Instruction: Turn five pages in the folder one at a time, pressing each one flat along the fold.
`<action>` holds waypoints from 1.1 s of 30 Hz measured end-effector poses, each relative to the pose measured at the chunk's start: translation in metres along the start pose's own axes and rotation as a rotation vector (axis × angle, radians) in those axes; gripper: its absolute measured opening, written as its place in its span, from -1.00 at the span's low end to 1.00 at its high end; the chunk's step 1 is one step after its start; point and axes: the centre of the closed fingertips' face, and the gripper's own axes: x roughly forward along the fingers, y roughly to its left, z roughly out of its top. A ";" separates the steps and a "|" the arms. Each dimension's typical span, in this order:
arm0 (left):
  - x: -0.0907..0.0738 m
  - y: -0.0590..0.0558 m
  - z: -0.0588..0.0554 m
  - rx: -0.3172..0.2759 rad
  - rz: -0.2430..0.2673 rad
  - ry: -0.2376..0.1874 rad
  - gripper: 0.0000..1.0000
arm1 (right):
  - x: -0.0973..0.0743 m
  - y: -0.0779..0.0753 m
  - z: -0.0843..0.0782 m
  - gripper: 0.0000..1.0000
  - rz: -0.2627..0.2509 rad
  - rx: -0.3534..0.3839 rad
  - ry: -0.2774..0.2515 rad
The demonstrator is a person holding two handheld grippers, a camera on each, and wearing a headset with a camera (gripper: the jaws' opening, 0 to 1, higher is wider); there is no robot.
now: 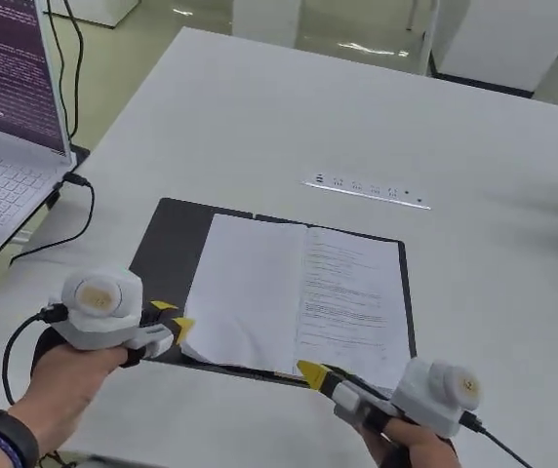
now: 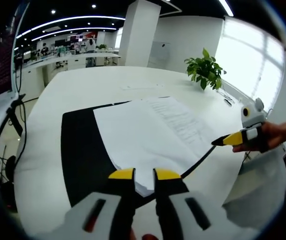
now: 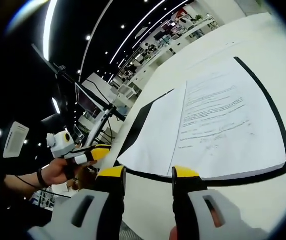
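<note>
Entry 1: my left claw (image 1: 174,318), at the folder's near left edge. Its jaws are a little apart. In the left gripper view the near corner of the blank sheet shows in the gap between them; I cannot tell whether either jaw touches it. My left hand (image 1: 69,375) holds the claw from behind.

Entry 2: laptop (image 1: 6,127), open with the screen lit, well to the left of the folder.

Entry 3: black cable (image 1: 86,210), plugged into the laptop's side. It loops over the table between the laptop and the folder's left edge, clear of the folder.

Entry 4: folder (image 1: 167,244), black, lying open and flat on the white table (image 1: 289,107). Bare cover shows along its left side.

Entry 5: blank sheet (image 1: 245,297), left of the fold, its near edge slightly rumpled.

Entry 6: printed page (image 1: 352,292), right of the fold, lying flat on the stack.

Entry 7: socket strip (image 1: 367,190), set into the table beyond the folder's far edge.

Entry 8: my right claw (image 1: 313,373), jaws spread wide with nothing between them. It sits just off the folder's near edge, near the foot of the fold.

Entry 9: potted plant (image 2: 205,67), beyond the folder's right side.
</note>
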 end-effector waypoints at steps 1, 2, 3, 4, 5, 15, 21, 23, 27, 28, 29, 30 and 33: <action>0.001 0.000 0.000 -0.001 -0.001 0.001 -0.79 | -0.002 -0.002 -0.001 -0.30 -0.004 0.003 0.000; 0.004 -0.001 -0.001 -0.005 -0.003 0.006 -0.80 | -0.005 -0.005 -0.002 -0.30 -0.011 0.007 0.003; 0.006 -0.002 -0.001 -0.007 -0.003 0.010 -0.82 | -0.007 -0.008 -0.003 -0.30 -0.014 0.009 0.004; 0.009 -0.003 -0.003 -0.008 -0.002 0.019 -0.84 | -0.010 -0.010 -0.005 -0.30 -0.020 0.014 0.006; 0.010 -0.003 -0.004 -0.008 -0.002 0.025 -0.86 | -0.011 -0.012 -0.005 -0.31 -0.023 0.014 0.008; 0.031 0.002 -0.030 -0.056 0.017 0.114 -1.00 | -0.016 -0.018 -0.013 -0.38 -0.027 -0.006 0.046; 0.034 0.001 -0.058 0.031 0.032 0.233 -1.00 | -0.006 -0.013 -0.001 -0.50 0.001 -0.053 0.062; 0.033 0.002 -0.055 0.037 0.052 0.222 -1.00 | 0.001 -0.013 0.006 -0.52 0.010 -0.072 0.072; 0.032 0.003 -0.054 0.055 0.080 0.235 -1.00 | 0.016 -0.012 0.024 -0.58 0.021 -0.086 0.059; 0.031 0.003 -0.055 0.075 0.084 0.240 -1.00 | 0.023 -0.011 0.030 -0.59 0.026 -0.090 0.053; 0.031 0.004 -0.055 0.074 0.084 0.240 -1.00 | 0.027 -0.011 0.034 -0.62 0.028 -0.095 0.051; 0.031 0.005 -0.055 0.070 0.085 0.241 -1.00 | 0.034 -0.011 0.040 -0.66 0.026 -0.108 0.052; 0.031 0.008 -0.055 0.023 0.079 0.238 -1.00 | 0.047 -0.016 0.052 -0.71 0.025 -0.123 0.045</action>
